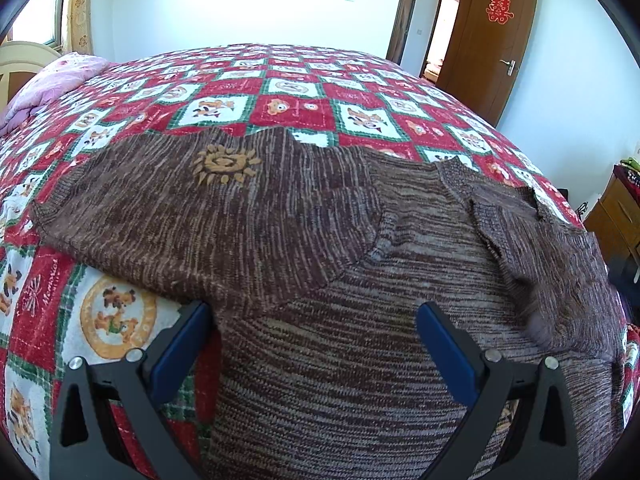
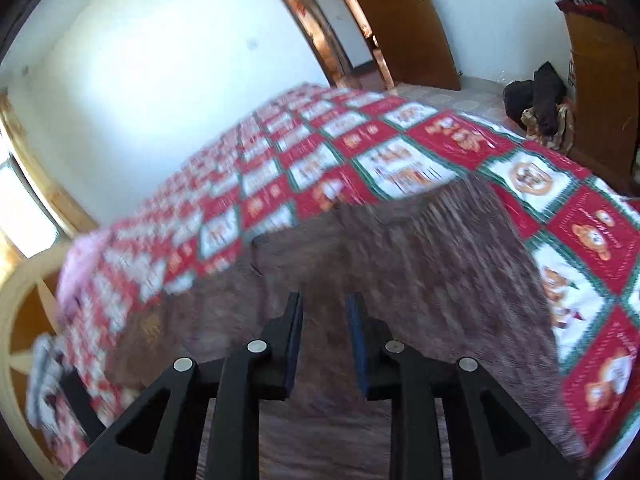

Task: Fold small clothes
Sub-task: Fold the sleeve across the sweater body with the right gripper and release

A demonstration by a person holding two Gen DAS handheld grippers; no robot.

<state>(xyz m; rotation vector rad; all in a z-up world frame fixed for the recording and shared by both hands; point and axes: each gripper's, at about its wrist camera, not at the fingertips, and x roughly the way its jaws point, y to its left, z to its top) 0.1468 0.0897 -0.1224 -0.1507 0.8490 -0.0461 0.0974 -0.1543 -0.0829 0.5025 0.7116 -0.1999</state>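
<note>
Between the blue-padded fingers of the left gripper (image 1: pixel 314 322) lies nothing but knit; the jaws stand wide apart, hovering low over the near body of a brown marled sweater (image 1: pixel 340 380), with one fingertip at the garment's left edge where it meets the bedspread. Sweater spread flat on the bed, a sleeve or side panel folded across toward the left, bearing an orange sun-like motif (image 1: pixel 225 164); the ribbed collar (image 1: pixel 486 216) sits off to the right, part of the right side bunched and rumpled. Right gripper (image 2: pixel 324 304) held above the same sweater (image 2: pixel 400 260), fingers drawn to a narrow gap, nothing seen between them; that view is smeared by motion blur, so contact with the cloth cannot be judged. Beneath everything, a red, white and green patchwork bedspread (image 1: pixel 280 84) printed with cartoon bears covers the bed. Pink quilt (image 1: pixel 60 80) heaped at the far left corner by a pale headboard. Beyond, a white wall, a brown wooden door (image 1: pixel 492 40) standing open with a red paper emblem (image 1: pixel 499 9) on it, and a wooden cabinet (image 1: pixel 616 216) at the right edge.
</note>
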